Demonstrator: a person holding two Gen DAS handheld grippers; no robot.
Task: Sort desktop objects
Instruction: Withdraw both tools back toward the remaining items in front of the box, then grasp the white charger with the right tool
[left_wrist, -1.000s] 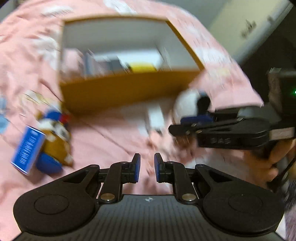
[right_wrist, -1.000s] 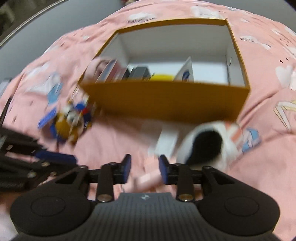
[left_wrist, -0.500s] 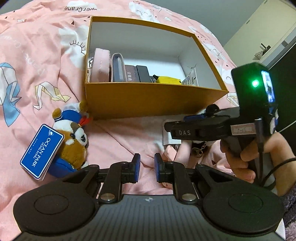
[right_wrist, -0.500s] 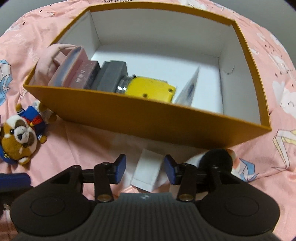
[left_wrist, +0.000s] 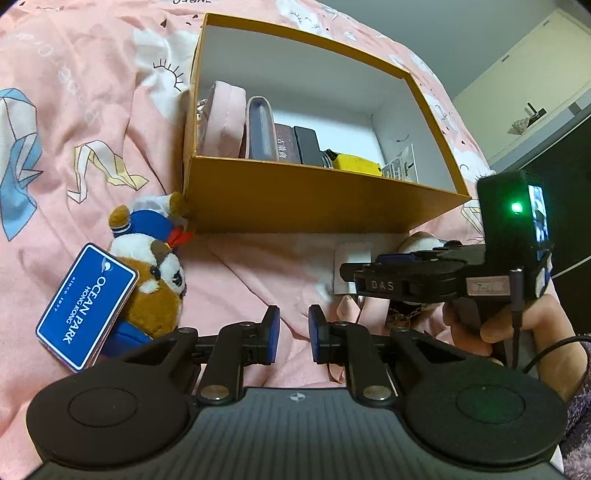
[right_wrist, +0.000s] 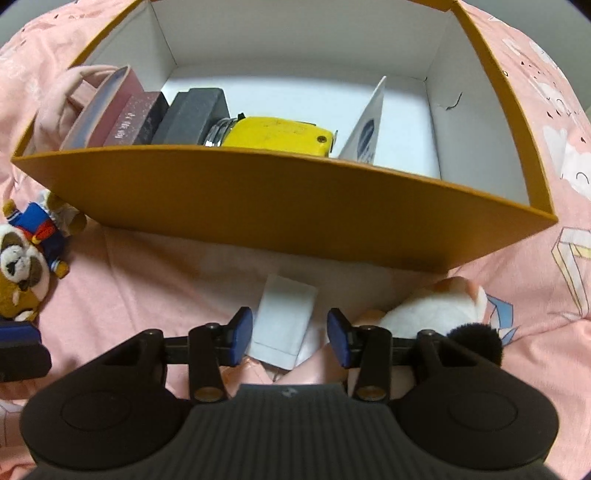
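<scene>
A mustard cardboard box (left_wrist: 317, 199) (right_wrist: 266, 210) stands on a pink bedsheet and holds a pink pouch (left_wrist: 223, 114), a pink case, dark boxes, a yellow tape measure (right_wrist: 275, 133) and a white packet (right_wrist: 367, 129). A flat white packet (right_wrist: 286, 317) lies on the sheet before the box, between the open fingers of my right gripper (right_wrist: 290, 336), which also shows in the left wrist view (left_wrist: 373, 267). A white furry toy (right_wrist: 432, 306) lies right of it. My left gripper (left_wrist: 293, 334) is open and empty over bare sheet. A plush raccoon (left_wrist: 155, 280) with a blue tag (left_wrist: 86, 310) lies at its left.
The pink printed sheet (left_wrist: 74, 110) surrounds the box on all sides. A pale cabinet (left_wrist: 517, 85) and a dark panel stand at the far right in the left wrist view. My right hand (left_wrist: 517, 332) holds its gripper close beside the left gripper.
My right gripper has moved forward and down toward the box, its fingers have opened wider and now straddle the flat white packet. The left gripper has steadied and shifted slightly.
</scene>
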